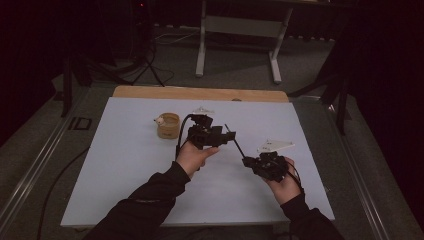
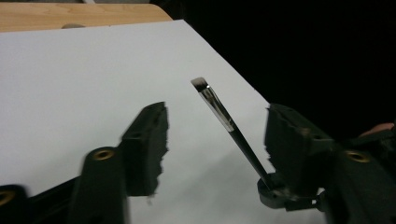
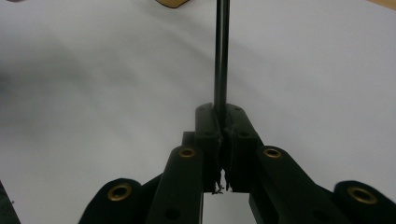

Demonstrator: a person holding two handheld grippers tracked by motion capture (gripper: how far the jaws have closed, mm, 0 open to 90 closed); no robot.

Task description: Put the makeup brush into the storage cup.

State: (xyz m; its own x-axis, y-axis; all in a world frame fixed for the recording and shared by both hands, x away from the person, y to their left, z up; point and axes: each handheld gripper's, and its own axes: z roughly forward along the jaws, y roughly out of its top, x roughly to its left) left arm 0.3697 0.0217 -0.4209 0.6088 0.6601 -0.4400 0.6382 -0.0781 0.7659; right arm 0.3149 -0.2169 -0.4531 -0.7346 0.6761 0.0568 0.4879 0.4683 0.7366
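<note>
right gripper is pinching the handle end of a thin brush, jaws fully together on the shaft, holding it up off the white board with the bristles angling toward the board's far edge

left gripper is sitting around the upper shaft, fingers apart, pads not touching the brush in the left gripper view, so nothing is gripped on that side yet

reading this as a handover or two-point hold being set up: left is positioning to take the brush near the ferrule

next move is calling for the left jaws to centre on the shaft and close squarely; the shaft is lying nearer the right-hand pad in that view, so a lopsided close is likely to push the brush sideways; right should only let go once left has it firmly

small wooden cup is standing toward the far left part of the board, well apart from the brush

board is lying on a wooden table, strip of wood showing along the far edge; room is dark, grey carpet, a white table frame and cables standing behind
</note>
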